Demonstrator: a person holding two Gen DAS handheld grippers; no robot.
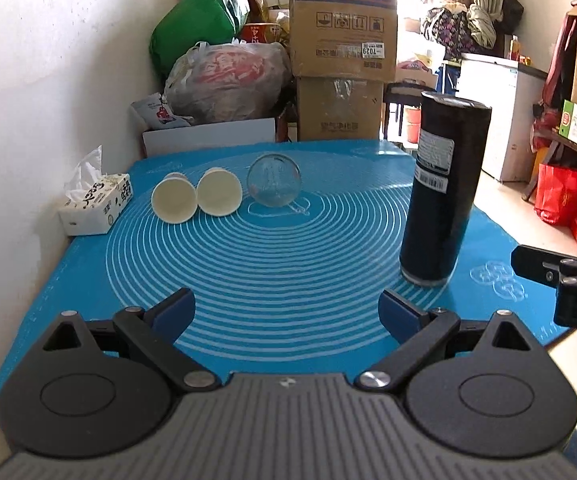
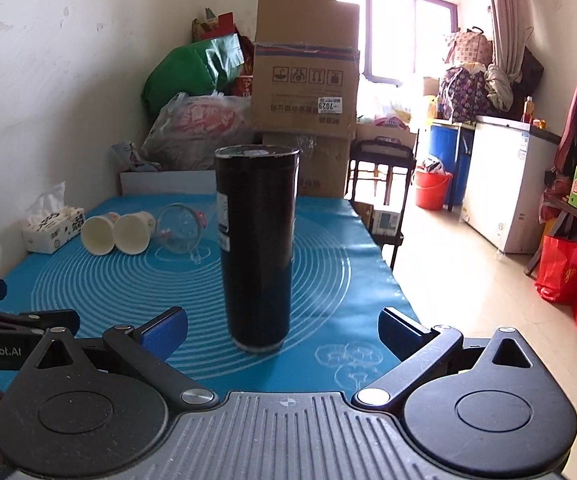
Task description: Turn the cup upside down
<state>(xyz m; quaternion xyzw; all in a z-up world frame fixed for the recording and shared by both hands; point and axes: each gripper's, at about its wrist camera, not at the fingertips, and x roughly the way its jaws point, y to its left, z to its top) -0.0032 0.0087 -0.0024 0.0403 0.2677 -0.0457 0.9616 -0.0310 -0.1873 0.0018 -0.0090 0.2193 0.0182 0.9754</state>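
1. Left wrist view: the left gripper hovers over the blue silicone mat with white rings, jaws spread wide, holding nothing.
2. Right wrist view: the right gripper is likewise wide open and empty, with the tall black cylindrical cup standing upright on the mat just ahead, between its fingers' line.
3. Two white paper cups and a clear glass cup lie on their sides at the mat's far left.

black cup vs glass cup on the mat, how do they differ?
The black cup stands on end; the glass cup lies on its side, mouth toward the cameras. The black cup is opaque and tall; the glass cup is clear and squat. The black cup sits nearer the tongs, the glass cup farther back. Both rest on the blue mat.
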